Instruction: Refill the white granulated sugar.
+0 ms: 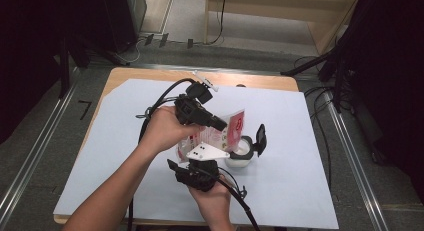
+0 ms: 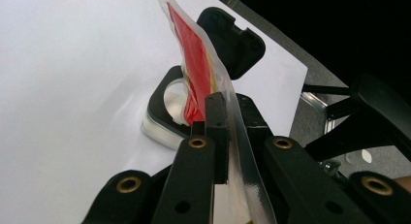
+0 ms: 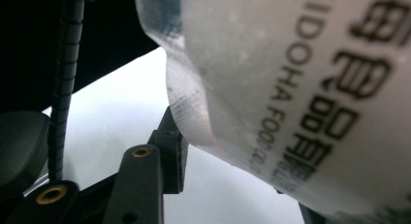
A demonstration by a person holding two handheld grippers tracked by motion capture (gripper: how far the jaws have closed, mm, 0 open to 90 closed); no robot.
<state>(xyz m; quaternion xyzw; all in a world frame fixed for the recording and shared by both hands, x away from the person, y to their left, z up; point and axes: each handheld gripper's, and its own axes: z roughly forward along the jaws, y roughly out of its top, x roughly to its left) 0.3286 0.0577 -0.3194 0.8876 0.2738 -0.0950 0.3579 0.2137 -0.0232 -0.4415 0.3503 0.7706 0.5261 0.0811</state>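
Red-and-white plastic pouch [image 1: 227,132] is suspended above the white container [image 1: 242,155], which stands on the white sheet [image 1: 300,156] covering the counter [image 1: 120,76]. The container's black hinged lid [image 1: 260,138] stands open on its far right side, and its black rim frames the opening. The left claw [image 1: 220,124] reaches over the container from its left and pinches the pouch's clear sealed edge; in the left gripper view the jaws are pressed together on that edge, with the pouch [image 2: 196,78] rising edge-on directly above the container [image 2: 167,112] and in front of the lid [image 2: 235,42]. The right claw [image 1: 197,158] sits on the near left side of the container, below the pouch. In the right gripper view the pouch [image 3: 300,88] with printed black lettering lies close over the jaws, one jaw showing beside its lower edge; whether this claw is pinching the pouch cannot be determined.
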